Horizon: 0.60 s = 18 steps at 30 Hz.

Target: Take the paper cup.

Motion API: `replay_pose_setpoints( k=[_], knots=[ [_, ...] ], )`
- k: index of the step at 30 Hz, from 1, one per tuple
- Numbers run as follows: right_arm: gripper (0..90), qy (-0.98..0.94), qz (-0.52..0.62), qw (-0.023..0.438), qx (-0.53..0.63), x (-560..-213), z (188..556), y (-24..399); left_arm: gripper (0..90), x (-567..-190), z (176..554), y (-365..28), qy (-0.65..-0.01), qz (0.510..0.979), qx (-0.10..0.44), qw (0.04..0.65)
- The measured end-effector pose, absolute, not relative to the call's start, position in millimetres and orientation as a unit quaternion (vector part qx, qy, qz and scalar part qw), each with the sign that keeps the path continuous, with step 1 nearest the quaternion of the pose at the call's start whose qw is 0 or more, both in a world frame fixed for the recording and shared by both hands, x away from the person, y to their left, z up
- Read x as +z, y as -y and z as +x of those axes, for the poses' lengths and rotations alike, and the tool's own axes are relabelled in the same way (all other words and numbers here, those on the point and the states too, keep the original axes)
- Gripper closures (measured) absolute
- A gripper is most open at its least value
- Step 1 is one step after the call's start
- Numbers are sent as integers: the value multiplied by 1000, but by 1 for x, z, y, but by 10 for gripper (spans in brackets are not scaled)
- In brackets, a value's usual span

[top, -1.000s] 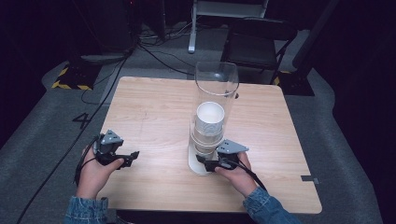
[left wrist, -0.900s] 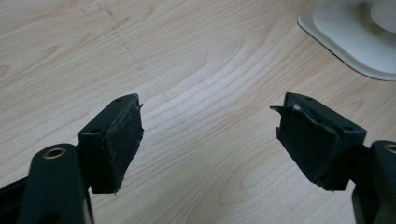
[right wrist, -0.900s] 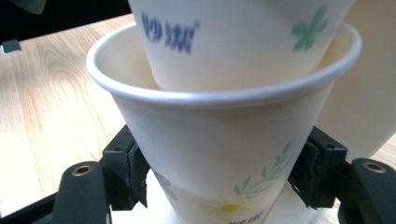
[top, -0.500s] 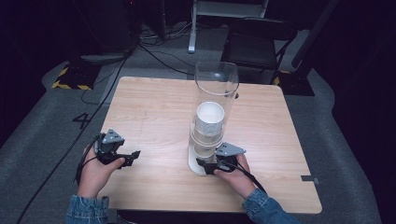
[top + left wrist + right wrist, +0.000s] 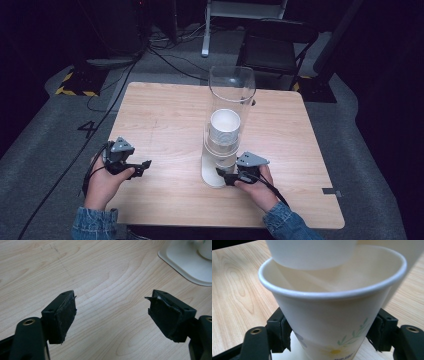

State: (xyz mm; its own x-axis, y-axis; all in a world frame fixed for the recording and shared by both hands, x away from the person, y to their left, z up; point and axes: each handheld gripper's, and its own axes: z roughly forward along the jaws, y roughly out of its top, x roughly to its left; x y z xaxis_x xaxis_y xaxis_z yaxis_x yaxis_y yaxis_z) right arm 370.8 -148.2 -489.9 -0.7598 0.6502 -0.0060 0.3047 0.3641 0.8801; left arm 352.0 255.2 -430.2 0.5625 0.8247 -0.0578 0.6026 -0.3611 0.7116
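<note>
Right now my right gripper (image 5: 329, 336) has its jaws either side of a flower-printed paper cup (image 5: 332, 315); whether the pads press its wall I cannot tell. Another cup (image 5: 312, 252) nests above it, its top cut off. From the high view, the cup stack (image 5: 224, 132) stands inside a clear tube (image 5: 231, 100) on a white base (image 5: 212, 175). My left gripper (image 5: 112, 315) hangs released over bare wooden table (image 5: 100, 277).
</note>
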Motion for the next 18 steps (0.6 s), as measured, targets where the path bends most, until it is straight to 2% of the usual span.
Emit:
replay_pose_setpoints(
  k=[18],
  knots=[
    [312, -798, 322, 204, 466, -485, 368, 183, 217, -430, 366, -245, -434, 815, 149, 354]
  ],
)
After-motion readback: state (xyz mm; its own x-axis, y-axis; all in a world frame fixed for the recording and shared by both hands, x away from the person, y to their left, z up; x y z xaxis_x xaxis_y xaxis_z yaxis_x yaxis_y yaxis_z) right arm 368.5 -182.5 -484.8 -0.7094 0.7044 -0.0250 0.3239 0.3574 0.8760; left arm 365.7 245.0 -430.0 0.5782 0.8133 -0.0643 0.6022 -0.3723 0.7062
